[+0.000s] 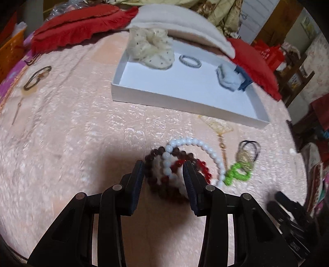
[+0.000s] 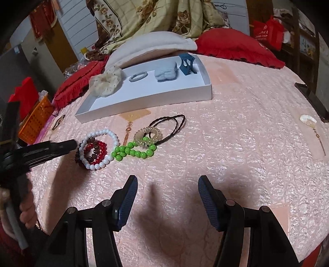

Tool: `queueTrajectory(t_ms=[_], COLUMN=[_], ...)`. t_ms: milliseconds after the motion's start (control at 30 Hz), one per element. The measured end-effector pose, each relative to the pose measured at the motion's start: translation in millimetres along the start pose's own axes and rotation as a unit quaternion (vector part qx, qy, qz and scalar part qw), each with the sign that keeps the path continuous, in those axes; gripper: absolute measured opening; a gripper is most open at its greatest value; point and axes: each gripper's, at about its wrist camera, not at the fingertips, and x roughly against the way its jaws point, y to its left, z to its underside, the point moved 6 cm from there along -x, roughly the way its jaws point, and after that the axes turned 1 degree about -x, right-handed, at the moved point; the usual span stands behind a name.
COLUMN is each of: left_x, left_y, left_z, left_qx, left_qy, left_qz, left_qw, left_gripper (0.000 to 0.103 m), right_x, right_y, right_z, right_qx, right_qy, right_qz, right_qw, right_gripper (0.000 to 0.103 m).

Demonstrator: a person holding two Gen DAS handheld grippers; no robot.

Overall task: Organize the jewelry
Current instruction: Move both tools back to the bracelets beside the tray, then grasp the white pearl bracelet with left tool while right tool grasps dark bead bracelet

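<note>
green beads (image 2: 133, 151) beside bracelets (image 2: 96, 149), tray (image 2: 148, 98) beyond

The bed cover (image 2: 226, 127) is pale pink with a glossy crinkled quilt pattern. The tray (image 2: 156, 96) is white. In it lie a cream scrunchie (image 2: 107, 82) with dark dots, a grey-blue ribbed hair tie (image 2: 138, 76), a light blue scrunchie (image 2: 166, 73) and a dark blue claw clip (image 2: 187, 62). On the cover are a white bead bracelet (image 2: 98, 150), a dark brown bracelet (image 1: 152, 178), a red bracelet (image 2: 100, 152), a bright green bracelet (image 2: 133, 151), a gold coil tie (image 2: 148, 133) and black elastics (image 2: 170, 123). The pillows (image 2: 236, 47) are red; the blanket (image 2: 144, 16) is beige with brown roses. Each tool (image 2: 167, 197) is black with navy ribbed pads (image 2: 128, 197).
</note>
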Motion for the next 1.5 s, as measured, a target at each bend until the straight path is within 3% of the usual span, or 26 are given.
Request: queueTrajectory(t_ms=[67, 133, 267, 467, 667, 767, 967, 1033, 1100, 1267, 1500], left_x=[-6, -11, -3, 58, 91, 87, 73, 73, 72, 67, 65], left_y=[0, -2, -5, 9, 42, 64, 98, 104, 108, 119, 129], left_z=[-4, -4, -5, -3, 8, 18, 39, 43, 46, 50, 52], left_qx=[-0.008, -0.018, -0.014, 0.034, 0.041, 0.056, 0.094, 0.09, 0.088, 0.091, 0.086], left_qy=[-0.002, 0.008, -0.003, -0.051, -0.082, -0.077, -0.052, -0.053, -0.052, -0.048, -0.053], left_qz=[-0.014, -0.016, -0.005, 0.039, -0.002, -0.021, -0.015, -0.022, -0.026, -0.019, -0.015], left_qw=[0.9999, 0.9997, 0.9999, 0.9974, 0.9958, 0.9953, 0.9941, 0.9943, 0.9944, 0.9946, 0.9948], left_gripper=[0.029, 0.009, 0.008, 0.008, 0.008, 0.008, 0.008, 0.008, 0.008, 0.008, 0.01], right_x=[-1, -2, -7, -6, -10, -11, -23, -31, -42, -73, -112], right_y=[0, -1, -2, 1, 20, 40, 89, 103, 118, 148, 166], right_z=[0, 1, 2, 1, 1, 0, -6, -14, -24, -48, -50], right_qx=[0.001, 0.0, 0.0, 0.001, 0.015, 0.043, 0.108, 0.131, 0.148, 0.17, 0.208], right_qy=[-0.001, 0.0, 0.004, 0.004, 0.017, 0.022, 0.029, 0.023, 0.027, 0.053, 0.085], right_qz=[-0.003, -0.01, -0.013, -0.025, -0.044, -0.052, -0.07, -0.069, -0.066, -0.074, -0.039], right_qw=[1.0, 1.0, 1.0, 1.0, 0.999, 0.997, 0.991, 0.989, 0.986, 0.981, 0.974], right_gripper=[0.059, 0.059, 0.059, 0.059, 0.059, 0.059, 0.059, 0.055, 0.043, 0.043, 0.043])
